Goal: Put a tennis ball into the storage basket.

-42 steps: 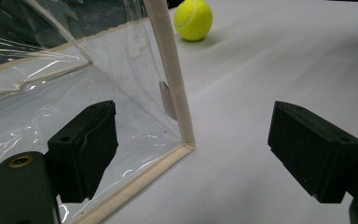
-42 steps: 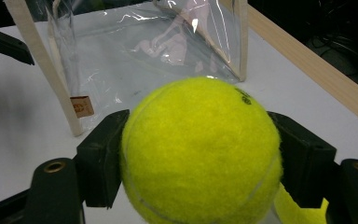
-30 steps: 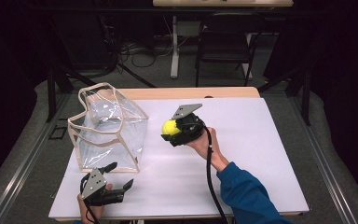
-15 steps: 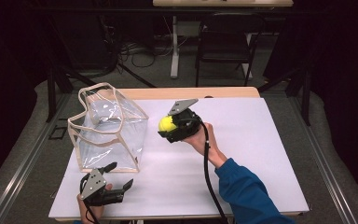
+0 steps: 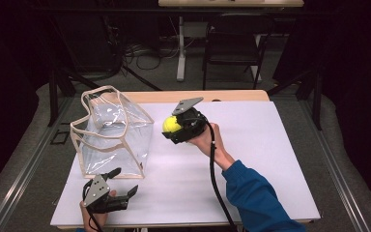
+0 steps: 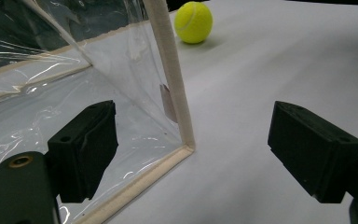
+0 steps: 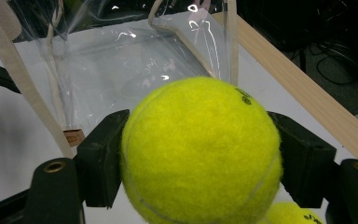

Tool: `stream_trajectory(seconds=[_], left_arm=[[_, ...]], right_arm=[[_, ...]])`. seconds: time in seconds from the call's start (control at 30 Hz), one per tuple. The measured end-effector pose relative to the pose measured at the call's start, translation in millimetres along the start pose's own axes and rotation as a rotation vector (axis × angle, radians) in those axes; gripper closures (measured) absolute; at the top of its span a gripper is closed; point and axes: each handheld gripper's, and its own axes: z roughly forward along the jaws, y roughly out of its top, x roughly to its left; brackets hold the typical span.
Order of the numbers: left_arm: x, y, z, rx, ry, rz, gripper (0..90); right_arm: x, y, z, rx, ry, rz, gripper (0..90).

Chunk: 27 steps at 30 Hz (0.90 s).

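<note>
Jaws of the right gripper point(image 7: 200, 154) pinch a yellow tennis ball point(image 7: 200, 149) from both sides in the right gripper view; a small dark mark near the ball's top is too small to read. Just below the held ball, at the bottom edge, a 2nd yellow ball point(image 7: 291, 213) peeks out with dark lettering that is cut off and unreadable. Beyond the held ball stands the clear plastic bag point(image 7: 135, 60) with cream trim, a small brown tag point(image 7: 73, 137) on its seam, blank as far as can be told.

Seen from above, the left gripper point(image 5: 123, 181) sits low at the table's near edge, jaws spread, empty, the bag's point(image 5: 113, 137) near corner just ahead of it. The right gripper point(image 5: 171, 126) hangs above the white table point(image 5: 270, 159), just beside the bag's right wall.

Compared with 1 second ago, the ball point(image 5: 171, 124) and right gripper have edged slightly toward the bag; the left gripper has kept its place.
</note>
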Motion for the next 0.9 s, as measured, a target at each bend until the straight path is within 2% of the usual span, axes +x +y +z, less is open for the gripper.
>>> stream_trajectory(seconds=[0.9], left_arm=[[0.4,0.0,-0.7,-0.010,0.001,-0.002,16.1]], right_arm=[[-4.3,23.1,3.2,0.025,-0.003,-0.018,26.2]])
